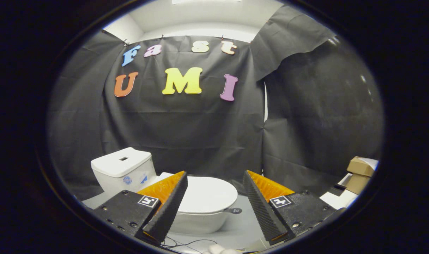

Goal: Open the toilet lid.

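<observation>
Ahead of gripper, beyond spread fingers: toilet lid seen lying flat, closed over toilet bowl. Nothing held; jaws wide apart, well clear of lid. Tank set behind lid, to its left. Cardboard boxes noted far right of lid. Lid white, smooth, rounded, thin front rim. Advised: front rim to be approached low, one finger slipped under edge, lid lifted in arc toward tank.

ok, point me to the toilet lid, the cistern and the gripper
toilet lid (209, 194): gripper view, middle of its closed top, between the fingers.
cistern (124, 169): gripper view, front wall of the tank.
gripper (215, 181): gripper view, midway between the open fingertips.
</observation>
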